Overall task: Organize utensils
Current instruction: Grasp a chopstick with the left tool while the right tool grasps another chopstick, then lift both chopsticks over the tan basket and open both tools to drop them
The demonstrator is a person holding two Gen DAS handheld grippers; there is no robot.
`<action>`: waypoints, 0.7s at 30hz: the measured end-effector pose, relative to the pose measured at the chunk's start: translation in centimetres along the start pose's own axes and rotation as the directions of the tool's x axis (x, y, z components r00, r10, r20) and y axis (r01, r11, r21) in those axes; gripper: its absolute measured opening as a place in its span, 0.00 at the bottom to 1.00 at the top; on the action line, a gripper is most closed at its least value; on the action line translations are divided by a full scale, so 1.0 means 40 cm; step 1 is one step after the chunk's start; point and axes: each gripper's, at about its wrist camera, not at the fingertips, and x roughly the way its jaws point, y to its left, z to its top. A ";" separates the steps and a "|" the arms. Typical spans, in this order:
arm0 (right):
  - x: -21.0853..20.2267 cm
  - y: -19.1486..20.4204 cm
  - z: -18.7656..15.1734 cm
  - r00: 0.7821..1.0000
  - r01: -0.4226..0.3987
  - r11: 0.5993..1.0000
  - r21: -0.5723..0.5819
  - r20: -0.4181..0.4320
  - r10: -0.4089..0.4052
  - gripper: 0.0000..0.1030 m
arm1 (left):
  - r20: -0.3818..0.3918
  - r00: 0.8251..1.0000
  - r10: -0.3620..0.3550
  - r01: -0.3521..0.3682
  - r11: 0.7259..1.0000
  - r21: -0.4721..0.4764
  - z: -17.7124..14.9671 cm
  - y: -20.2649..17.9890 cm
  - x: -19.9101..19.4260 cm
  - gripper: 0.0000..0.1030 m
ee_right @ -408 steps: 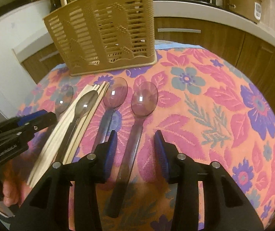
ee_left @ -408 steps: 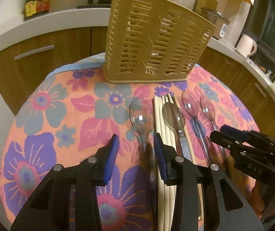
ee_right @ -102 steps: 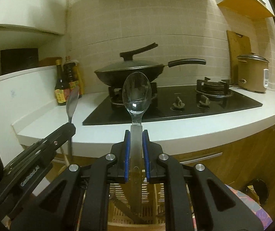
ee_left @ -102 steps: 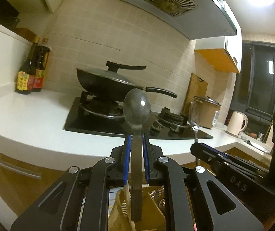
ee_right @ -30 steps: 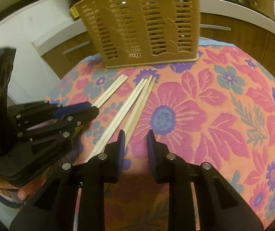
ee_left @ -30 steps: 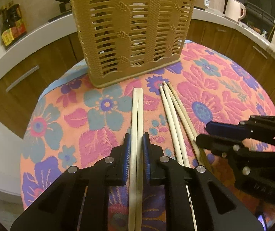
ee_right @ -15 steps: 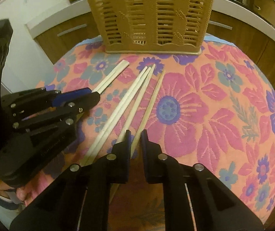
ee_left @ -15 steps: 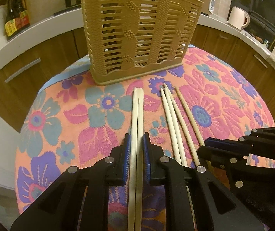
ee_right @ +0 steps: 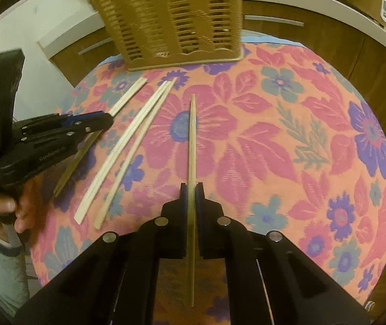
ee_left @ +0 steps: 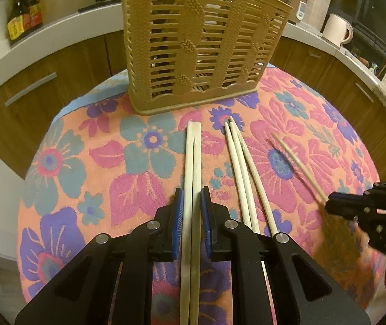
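Right gripper point(ee_right: 190, 189) has just closed on one chopstick point(ee_right: 192, 135); left gripper point(ee_left: 192, 200) clamps a joined pair point(ee_left: 193, 157), both ready for the basket point(ee_left: 201, 43).

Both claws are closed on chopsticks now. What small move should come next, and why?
Probably lift both claws toward the basket. The left claw is shut on the joined chopstick pair, and the right claw, which has just been closing, now clamps a single chopstick. Two loose chopsticks lie on the floral cloth.
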 end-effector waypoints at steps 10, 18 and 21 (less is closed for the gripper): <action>0.003 -0.042 -0.003 0.997 0.046 0.998 -0.035 -0.059 -0.048 0.04 | -0.024 0.999 0.031 -0.029 0.998 0.064 -0.007 -0.021 -0.004 0.12; 0.038 -0.019 0.036 0.985 0.102 0.990 -0.099 -0.126 -0.114 0.26 | -0.084 0.996 0.034 -0.026 0.995 0.093 0.016 -0.034 0.004 0.12; 0.051 -0.011 0.058 0.979 0.112 0.987 -0.112 -0.159 -0.129 0.26 | -0.122 0.991 0.055 -0.037 0.989 0.144 0.021 -0.052 0.013 0.18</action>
